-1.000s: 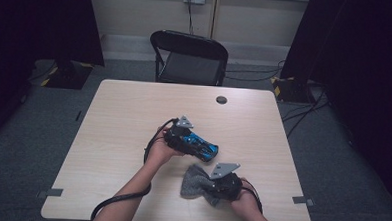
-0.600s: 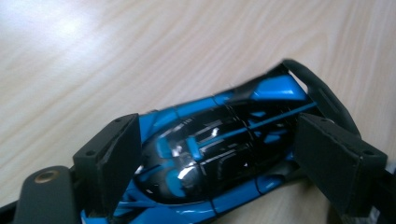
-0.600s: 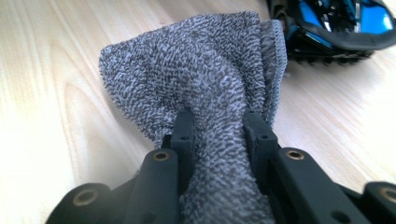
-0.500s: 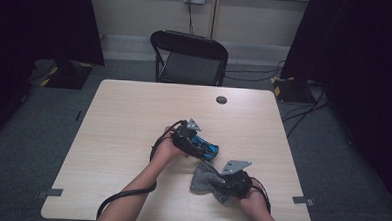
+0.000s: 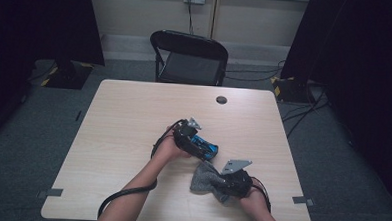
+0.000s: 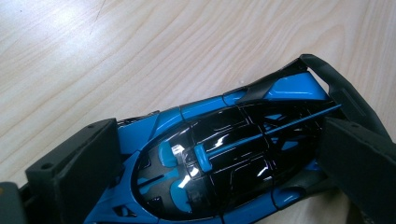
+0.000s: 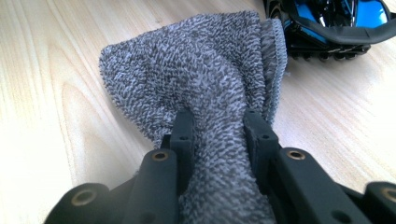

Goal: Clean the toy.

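Car straddled, cloth pinched

The left gripper (image 5: 202,147) jaws, just widened, flank the blue toy car (image 6: 224,158); the right gripper (image 7: 218,123) clamps the grey cloth (image 7: 201,70), both hands low over the desk (image 5: 123,117).

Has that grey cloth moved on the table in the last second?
Yes. The grey cloth, pinched in the right claw, has slid toward the table's right edge and a little nearer the person, judged against the table's small dark hole.
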A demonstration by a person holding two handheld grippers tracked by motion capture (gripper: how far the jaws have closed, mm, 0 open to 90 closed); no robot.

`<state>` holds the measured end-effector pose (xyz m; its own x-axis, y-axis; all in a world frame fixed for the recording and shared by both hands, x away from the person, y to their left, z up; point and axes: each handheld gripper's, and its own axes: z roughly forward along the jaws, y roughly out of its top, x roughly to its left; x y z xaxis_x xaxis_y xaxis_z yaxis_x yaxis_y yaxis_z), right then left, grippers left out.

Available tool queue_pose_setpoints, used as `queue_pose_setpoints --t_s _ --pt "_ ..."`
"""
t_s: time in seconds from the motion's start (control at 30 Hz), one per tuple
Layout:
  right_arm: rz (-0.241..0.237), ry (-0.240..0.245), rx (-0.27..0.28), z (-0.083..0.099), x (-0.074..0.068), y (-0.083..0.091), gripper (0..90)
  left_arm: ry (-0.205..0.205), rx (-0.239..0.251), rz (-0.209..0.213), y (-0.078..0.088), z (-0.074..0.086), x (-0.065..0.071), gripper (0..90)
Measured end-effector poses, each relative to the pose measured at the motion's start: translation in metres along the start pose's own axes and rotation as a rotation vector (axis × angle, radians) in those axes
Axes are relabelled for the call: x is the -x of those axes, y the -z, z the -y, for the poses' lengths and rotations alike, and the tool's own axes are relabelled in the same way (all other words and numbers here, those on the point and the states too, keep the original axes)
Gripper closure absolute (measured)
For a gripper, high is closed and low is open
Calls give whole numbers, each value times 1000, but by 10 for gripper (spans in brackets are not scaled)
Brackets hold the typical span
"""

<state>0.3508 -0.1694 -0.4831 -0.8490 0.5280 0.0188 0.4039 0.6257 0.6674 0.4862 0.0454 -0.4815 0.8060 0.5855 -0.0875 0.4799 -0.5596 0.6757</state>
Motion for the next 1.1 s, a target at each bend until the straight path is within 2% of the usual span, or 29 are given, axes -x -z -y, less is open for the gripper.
queue_pose_setpoints --t_s 0.17,0.5,0.77,0.97,1.1 --pt "2 -4 2 0 1 0 692 15 -13 3 0 -1 -1 0" --pt "3 -13 6 -1 2 -1 694 11 -6 2 0 0 -3 0" --pt "11 -11 -13 -4 3 -1 708 17 -4 -5 1 0 -2 0" --pt "9 -42 -9 -4 7 1 715 13 -7 -5 0 0 -2 0" --pt "14 -44 -10 -5 8 1 715 13 2 -4 0 1 -2 0"
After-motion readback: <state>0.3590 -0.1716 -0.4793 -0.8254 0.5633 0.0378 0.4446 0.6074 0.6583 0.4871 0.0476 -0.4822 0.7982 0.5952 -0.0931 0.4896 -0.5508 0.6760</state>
